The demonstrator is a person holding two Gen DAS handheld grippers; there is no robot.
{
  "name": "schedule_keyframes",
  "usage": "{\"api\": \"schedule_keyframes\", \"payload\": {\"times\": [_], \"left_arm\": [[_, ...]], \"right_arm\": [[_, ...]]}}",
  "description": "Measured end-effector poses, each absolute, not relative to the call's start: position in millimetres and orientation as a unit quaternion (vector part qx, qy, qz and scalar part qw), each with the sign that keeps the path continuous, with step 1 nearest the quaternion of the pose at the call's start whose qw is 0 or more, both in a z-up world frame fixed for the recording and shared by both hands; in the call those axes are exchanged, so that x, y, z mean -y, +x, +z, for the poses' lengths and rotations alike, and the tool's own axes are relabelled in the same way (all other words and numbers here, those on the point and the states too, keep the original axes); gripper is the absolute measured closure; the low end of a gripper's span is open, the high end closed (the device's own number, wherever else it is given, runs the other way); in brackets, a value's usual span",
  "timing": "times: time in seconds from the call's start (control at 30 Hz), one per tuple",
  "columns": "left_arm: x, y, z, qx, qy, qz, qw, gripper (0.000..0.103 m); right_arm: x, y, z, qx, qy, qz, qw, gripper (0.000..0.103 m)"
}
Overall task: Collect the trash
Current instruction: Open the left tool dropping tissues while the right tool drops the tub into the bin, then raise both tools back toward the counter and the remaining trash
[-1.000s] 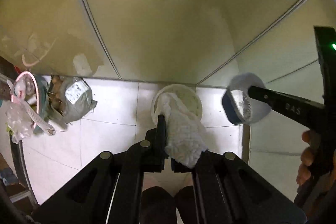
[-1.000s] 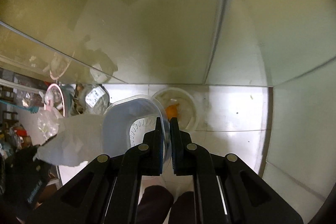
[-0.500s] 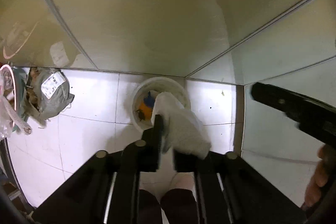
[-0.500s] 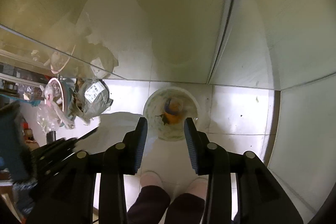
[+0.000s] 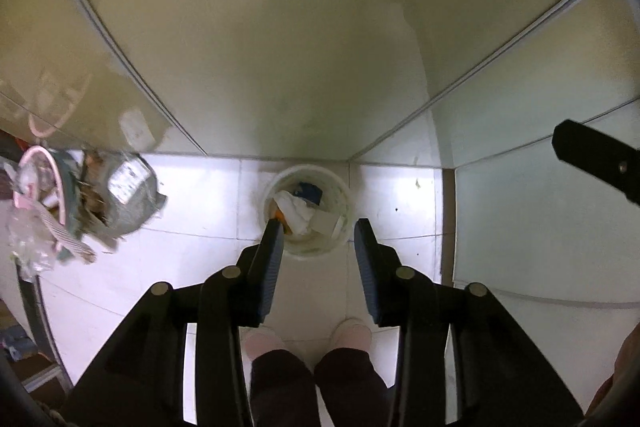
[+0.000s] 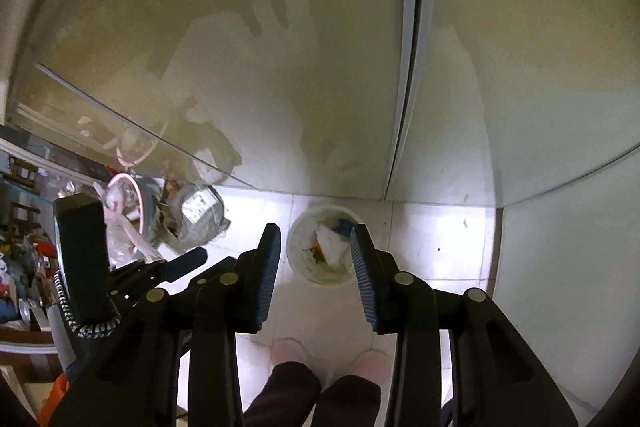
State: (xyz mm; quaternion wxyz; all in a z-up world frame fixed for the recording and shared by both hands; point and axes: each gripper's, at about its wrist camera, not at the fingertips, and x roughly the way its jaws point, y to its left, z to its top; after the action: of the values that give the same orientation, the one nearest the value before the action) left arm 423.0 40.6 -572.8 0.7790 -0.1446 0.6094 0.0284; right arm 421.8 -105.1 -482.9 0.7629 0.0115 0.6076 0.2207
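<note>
Hanging above the floor, the left claw [image 5: 318,227] is released and holds nothing, and the right claw [image 6: 314,233] is also spread wide and empty. Just beyond their tips the white bin [image 5: 344,195] stands on the floor tiles [image 5: 208,203] near the wall corner, and crumpled white paper [image 5: 298,213] with blue and orange scraps lies inside it. To the far left a grey bag [image 5: 128,187] of rubbish lies beside a pink-rimmed basket [image 5: 60,183], so I judge some collecting is left.
</note>
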Motion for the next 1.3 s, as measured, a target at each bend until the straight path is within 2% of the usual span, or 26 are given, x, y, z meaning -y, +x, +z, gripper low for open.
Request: {"api": "schedule_keyframes", "payload": {"times": [0.53, 0.67, 0.77, 0.83, 1.03, 1.2, 1.3], "left_arm": [[-72, 382, -261, -0.456, -0.104, 0.027, 0.884, 0.068], [-78, 368, -199, -0.412, -0.087, 0.015, 0.907, 0.068], [-78, 354, -158, -0.376, -0.077, 0.008, 0.923, 0.068], [-81, 347, -136, -0.353, -0.072, 0.002, 0.933, 0.064], [-78, 331, -81, -0.291, -0.051, -0.001, 0.955, 0.044], [-78, 340, -62, -0.271, -0.038, -0.003, 0.962, 0.035], [-78, 358, -60, -0.267, -0.043, -0.001, 0.963, 0.032]], "right_arm": [[106, 377, -219, -0.478, 0.016, 0.226, 0.849, 0.07], [109, 362, -166, -0.442, 0.017, 0.218, 0.87, 0.069], [110, 345, -129, -0.411, 0.018, 0.203, 0.888, 0.065], [114, 337, -111, -0.389, 0.022, 0.196, 0.9, 0.064], [127, 319, -71, -0.32, 0.033, 0.167, 0.932, 0.046], [136, 324, -53, -0.286, 0.036, 0.139, 0.947, 0.025], [141, 335, -47, -0.269, 0.035, 0.128, 0.954, 0.019]]}}
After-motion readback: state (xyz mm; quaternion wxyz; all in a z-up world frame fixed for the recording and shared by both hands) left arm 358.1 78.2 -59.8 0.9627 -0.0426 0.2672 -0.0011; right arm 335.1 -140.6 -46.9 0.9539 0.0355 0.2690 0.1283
